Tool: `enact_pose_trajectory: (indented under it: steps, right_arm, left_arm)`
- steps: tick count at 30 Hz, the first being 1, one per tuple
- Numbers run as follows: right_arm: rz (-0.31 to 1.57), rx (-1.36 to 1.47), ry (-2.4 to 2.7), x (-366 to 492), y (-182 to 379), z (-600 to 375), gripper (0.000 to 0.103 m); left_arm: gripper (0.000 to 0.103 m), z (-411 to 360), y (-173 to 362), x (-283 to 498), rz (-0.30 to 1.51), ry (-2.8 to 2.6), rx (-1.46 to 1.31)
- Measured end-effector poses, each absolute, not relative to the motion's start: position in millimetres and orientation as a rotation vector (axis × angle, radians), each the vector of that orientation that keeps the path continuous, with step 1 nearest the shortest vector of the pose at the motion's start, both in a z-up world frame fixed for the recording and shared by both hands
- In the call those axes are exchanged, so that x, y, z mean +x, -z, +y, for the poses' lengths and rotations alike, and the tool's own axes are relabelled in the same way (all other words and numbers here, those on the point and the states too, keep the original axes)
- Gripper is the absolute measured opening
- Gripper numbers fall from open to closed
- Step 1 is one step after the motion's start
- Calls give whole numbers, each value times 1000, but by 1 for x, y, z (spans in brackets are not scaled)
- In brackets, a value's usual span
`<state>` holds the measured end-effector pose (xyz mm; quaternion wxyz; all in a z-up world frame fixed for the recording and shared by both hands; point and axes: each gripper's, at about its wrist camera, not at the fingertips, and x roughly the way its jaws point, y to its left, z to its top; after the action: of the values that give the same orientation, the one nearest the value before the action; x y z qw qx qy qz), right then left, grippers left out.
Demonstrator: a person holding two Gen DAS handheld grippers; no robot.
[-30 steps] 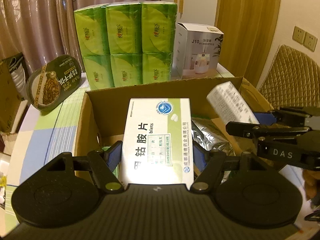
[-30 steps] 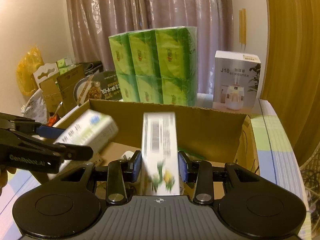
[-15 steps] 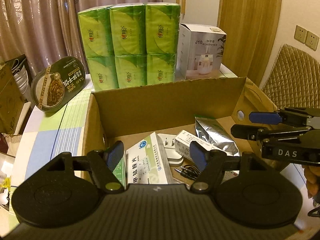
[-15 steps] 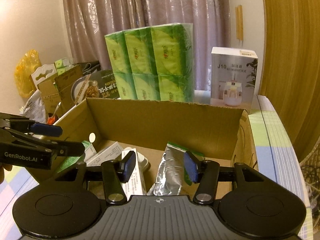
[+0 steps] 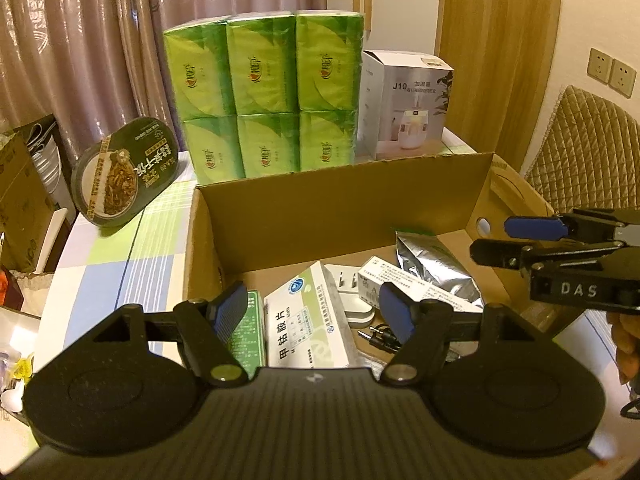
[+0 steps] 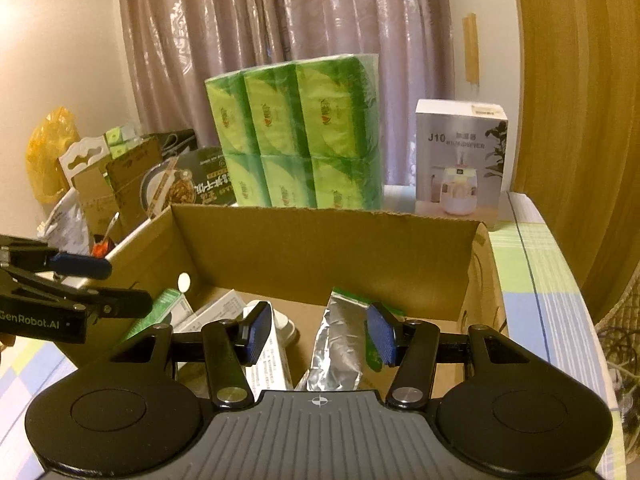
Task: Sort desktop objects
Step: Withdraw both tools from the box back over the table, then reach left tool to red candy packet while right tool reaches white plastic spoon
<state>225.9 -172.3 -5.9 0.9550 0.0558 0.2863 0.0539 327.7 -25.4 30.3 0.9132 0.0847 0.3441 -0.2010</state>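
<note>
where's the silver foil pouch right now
In the left wrist view the silver foil pouch lies inside the cardboard box, toward its right wall, just right of the narrow white carton.

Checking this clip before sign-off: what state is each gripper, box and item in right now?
left gripper: open, empty, above the box
right gripper: open, empty
cardboard box: top open, holding items
white medicine box: lying in the box
foil pouch: lying in the box
tissue pack: wrapped, upright behind the box
noodle bowl: sealed, propped tilted
</note>
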Motion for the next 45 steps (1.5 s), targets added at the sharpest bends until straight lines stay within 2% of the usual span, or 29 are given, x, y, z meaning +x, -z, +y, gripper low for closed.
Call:
enact_pose_trajectory:
  steps: [11,21,30,35,45]
  right_arm:
    - [519,137,-117,188,-13,-168,51]
    - [508,157,-106,126,-19,-162,51]
    - [594,117,-156,91,-1,-141,51]
    - [651,56,-220,89,17,-117,53]
    - [759,-32,-302,102,55,-93,53]
  left_arm:
    - [69,-13,-33,304,691,418,191]
    - [69,6,-44,252,645,425,202]
    - [70,32,-43,193,626,440,211]
    - [78,42,-27,174,688,462,245]
    - [78,79,34,175,841,441,373]
